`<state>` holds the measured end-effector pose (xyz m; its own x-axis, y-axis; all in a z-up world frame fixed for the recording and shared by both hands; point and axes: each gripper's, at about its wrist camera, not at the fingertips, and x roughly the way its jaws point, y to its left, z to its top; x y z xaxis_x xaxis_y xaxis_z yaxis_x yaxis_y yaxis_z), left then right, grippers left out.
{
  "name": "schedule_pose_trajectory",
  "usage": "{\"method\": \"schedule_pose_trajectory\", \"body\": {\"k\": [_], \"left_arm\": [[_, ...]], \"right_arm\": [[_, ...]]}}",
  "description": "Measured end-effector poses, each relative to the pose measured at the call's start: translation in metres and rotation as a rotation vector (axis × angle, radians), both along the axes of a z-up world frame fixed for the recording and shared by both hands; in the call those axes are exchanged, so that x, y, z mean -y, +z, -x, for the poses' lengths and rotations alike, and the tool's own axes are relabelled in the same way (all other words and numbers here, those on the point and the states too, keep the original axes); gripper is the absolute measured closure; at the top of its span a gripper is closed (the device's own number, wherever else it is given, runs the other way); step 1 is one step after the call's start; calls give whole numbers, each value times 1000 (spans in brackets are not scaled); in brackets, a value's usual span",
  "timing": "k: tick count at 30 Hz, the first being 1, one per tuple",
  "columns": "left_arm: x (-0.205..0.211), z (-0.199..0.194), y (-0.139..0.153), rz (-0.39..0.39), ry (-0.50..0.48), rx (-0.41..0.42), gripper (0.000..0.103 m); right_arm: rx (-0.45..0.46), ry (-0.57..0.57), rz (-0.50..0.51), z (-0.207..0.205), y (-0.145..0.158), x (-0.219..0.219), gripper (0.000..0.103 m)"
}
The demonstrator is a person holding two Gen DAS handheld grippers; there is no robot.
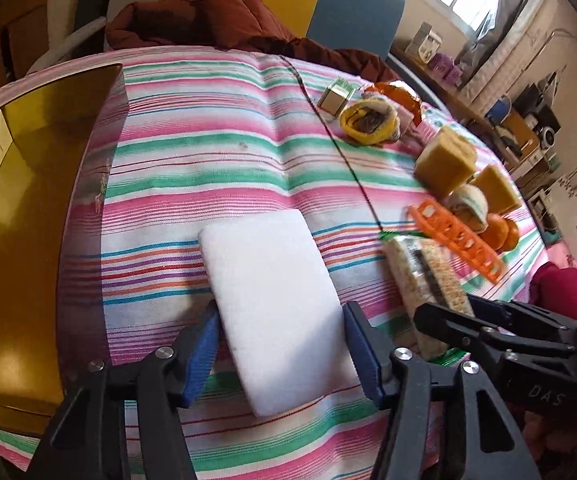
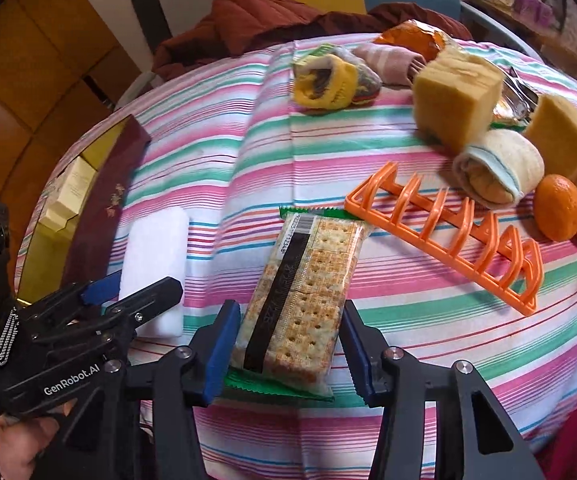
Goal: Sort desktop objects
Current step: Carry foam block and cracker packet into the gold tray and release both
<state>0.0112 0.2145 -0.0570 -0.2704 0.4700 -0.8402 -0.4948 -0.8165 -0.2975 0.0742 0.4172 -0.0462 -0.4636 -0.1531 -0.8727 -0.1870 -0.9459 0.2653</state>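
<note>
Straddling the white sponge [image 1: 276, 308], the left hand-held gripper [image 1: 280, 356] stands part-open, pads seemingly just touching its sides.

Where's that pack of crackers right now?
In the right wrist view the pack of crackers lies low in the middle, on the striped cloth, with the orange rack to its right and the white sponge to its left.

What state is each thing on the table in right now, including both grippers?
White sponge: flat on cloth, between left gripper jaws.
Cracker pack: sealed, flat, between right gripper jaws.
Orange rack: lying on its side.
Box: open.
Two oranges: whole, touching.
Socks: rolled.
</note>
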Motion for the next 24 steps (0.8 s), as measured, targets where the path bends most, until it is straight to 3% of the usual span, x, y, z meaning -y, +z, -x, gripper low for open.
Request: {"method": "schedule_pose_trajectory", "body": {"k": [8, 9, 10, 12, 14, 16, 17, 18, 20, 24], "left_arm": [[25, 0, 32, -123, 0, -13, 43], [30, -1, 36, -135, 4, -17, 43], [34, 0, 41, -147, 8, -25, 43], [40, 1, 47, -158, 17, -40, 43], [44, 3, 52, -171, 30, -49, 43], [49, 6, 54, -172, 41, -56, 43], [53, 6, 55, -174, 49, -60, 43], [55, 8, 55, -178, 54, -59, 43], [61, 9, 55, -183, 66, -56, 43], [71, 14, 53, -185, 90, -47, 42]], "right_arm": [[-36, 32, 18, 7, 14, 17, 60], [-46, 31, 46, 8, 17, 18, 74], [-56, 33, 60, 8, 19, 18, 81], [-69, 38, 67, 12, 24, 20, 88], [-61, 44, 12, 17, 25, 25, 88], [-50, 37, 21, 20, 22, 25, 85], [-43, 45, 34, 20, 21, 26, 74], [-31, 59, 19, 20, 19, 30, 44], [-21, 81, -76, 21, 16, 40, 19], [8, 230, -257, 33, 3, 69, 22]]}}
